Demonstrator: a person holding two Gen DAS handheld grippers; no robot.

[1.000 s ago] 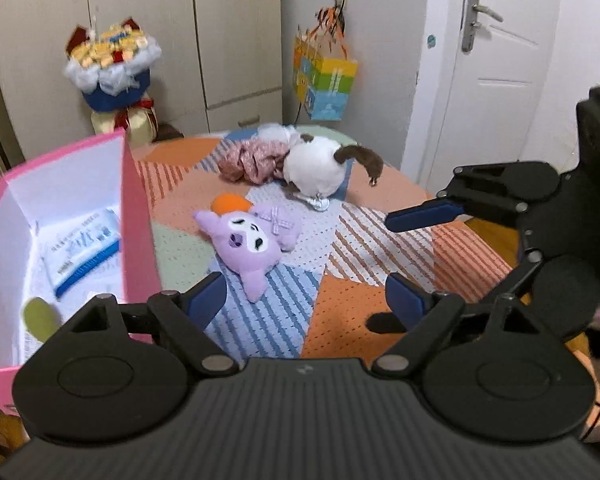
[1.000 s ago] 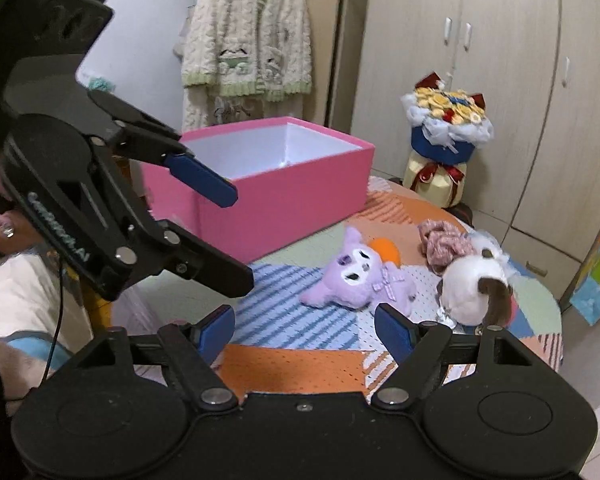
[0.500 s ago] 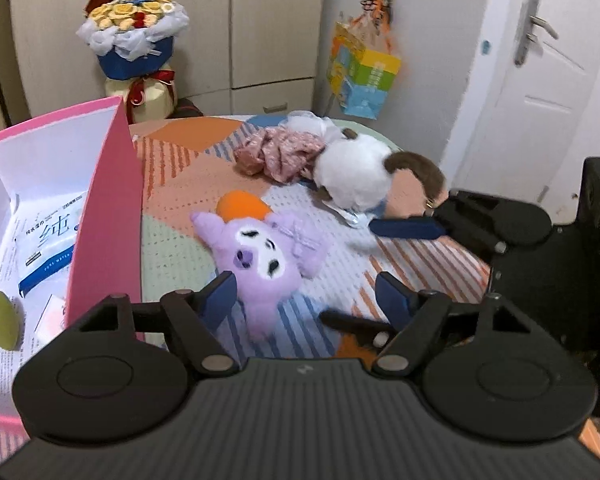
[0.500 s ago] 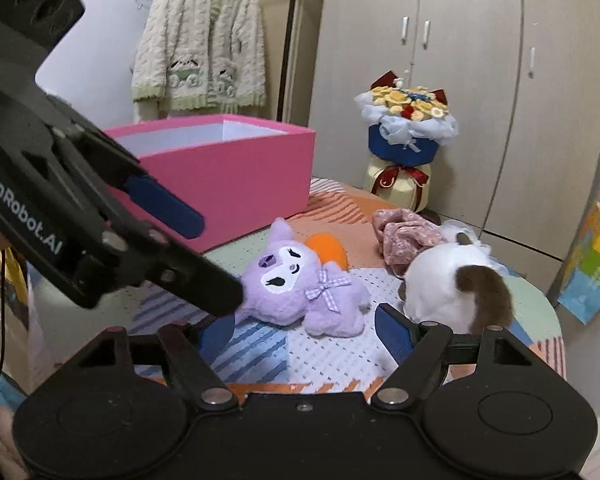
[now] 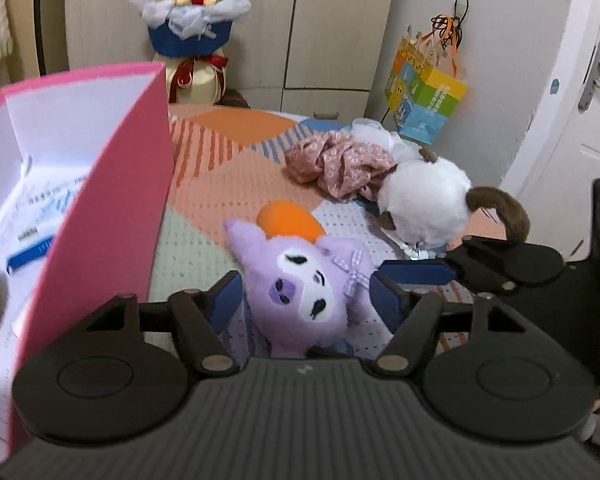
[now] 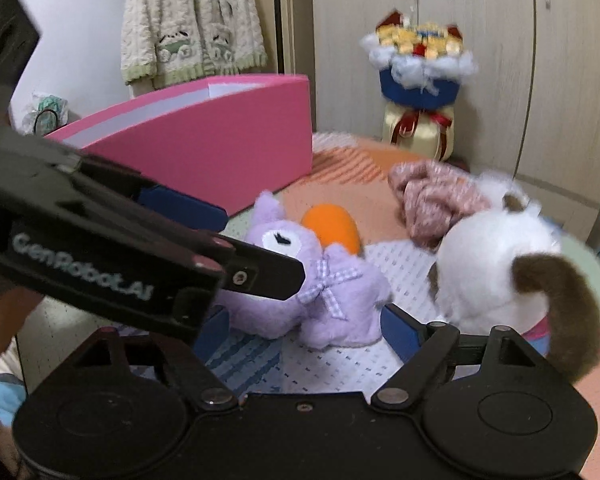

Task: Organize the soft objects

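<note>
Patchwork tablecloth (image 5: pixel 227 172) under purple plush (image 5: pixel 300 292), both claws spread, wardrobe (image 6: pixel 420 20) behind.

Left hand-held gripper (image 5: pixel 306 300) angled downward, jaws just been closing but not yet pressing, a plush between them. Right hand-held gripper (image 6: pixel 300 330) likewise tilted down, jaws just widened, straddling the same plush.
</note>
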